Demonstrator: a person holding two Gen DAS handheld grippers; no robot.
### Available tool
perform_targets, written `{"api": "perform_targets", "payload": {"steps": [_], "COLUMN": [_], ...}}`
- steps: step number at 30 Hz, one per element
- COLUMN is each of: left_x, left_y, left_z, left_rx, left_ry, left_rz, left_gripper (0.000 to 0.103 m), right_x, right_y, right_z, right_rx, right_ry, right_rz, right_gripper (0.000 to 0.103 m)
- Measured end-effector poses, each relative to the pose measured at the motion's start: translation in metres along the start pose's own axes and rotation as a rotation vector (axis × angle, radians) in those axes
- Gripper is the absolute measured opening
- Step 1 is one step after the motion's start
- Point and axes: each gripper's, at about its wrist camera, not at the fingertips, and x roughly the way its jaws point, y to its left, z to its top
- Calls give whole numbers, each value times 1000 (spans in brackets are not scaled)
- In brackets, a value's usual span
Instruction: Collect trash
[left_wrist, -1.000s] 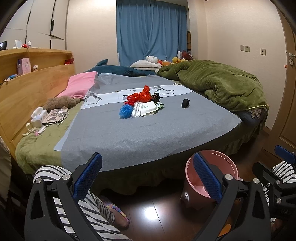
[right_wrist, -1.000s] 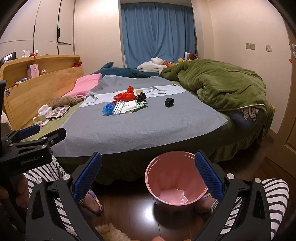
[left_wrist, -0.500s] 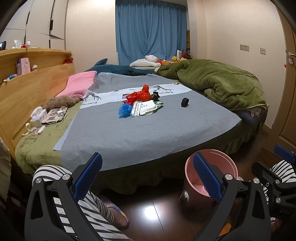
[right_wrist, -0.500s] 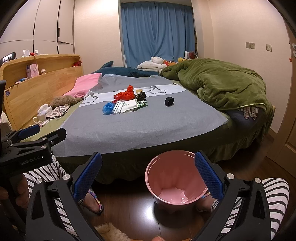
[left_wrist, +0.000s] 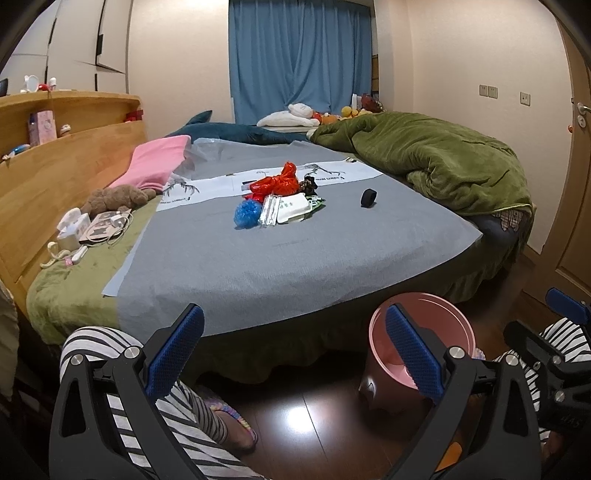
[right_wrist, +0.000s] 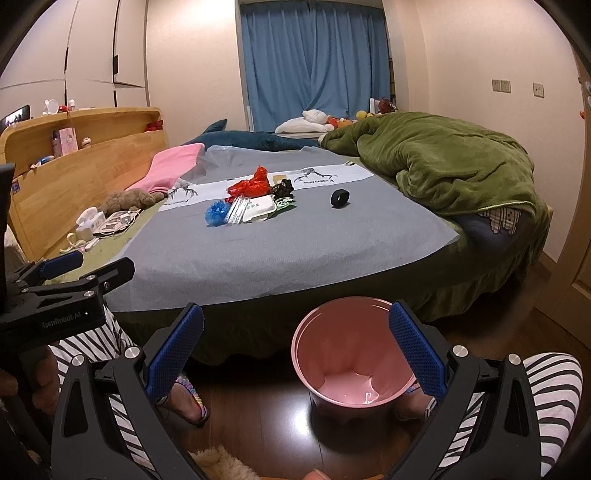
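A heap of trash lies mid-bed on the grey sheet: a red plastic bag (left_wrist: 276, 182), a blue crumpled ball (left_wrist: 246, 215), a silver wrapper (left_wrist: 269, 210), a white packet (left_wrist: 294, 207) and a dark scrap (left_wrist: 309, 184). A black ring (left_wrist: 368, 198) lies to its right. The heap also shows in the right wrist view (right_wrist: 248, 206). An empty pink bin (right_wrist: 351, 354) stands on the floor at the bed's foot, also in the left wrist view (left_wrist: 424, 332). My left gripper (left_wrist: 293, 352) and right gripper (right_wrist: 293, 352) are both open and empty, well short of the bed.
A green duvet (left_wrist: 436, 158) is heaped on the bed's right. A pink pillow (left_wrist: 159, 162), a brown plush (left_wrist: 114, 197) and chargers (left_wrist: 92, 229) lie by the wooden headboard (left_wrist: 55, 166). My striped legs and slippered feet (right_wrist: 188, 398) flank the bin on the dark floor.
Both views have shifted slightly closer to the bed. Both grippers stay open and empty.
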Motion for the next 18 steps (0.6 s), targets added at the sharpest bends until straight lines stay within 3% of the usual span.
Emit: {"api": "perform_targets", "payload": {"steps": [11,18], "left_x": [46,97], "left_y": [22,42], "left_z": [27,69], "left_rx": [-14,-37], "left_ry": [14,-29], "left_rz": [48,74], "left_gripper": [96,96], "right_x": [39,91], "right_y": [-18,-28], "right_z": [26,57], "right_rx": [11,18], "right_ry": [4,5], "right_rz": [-49,-59], "right_gripper": [98,98]}}
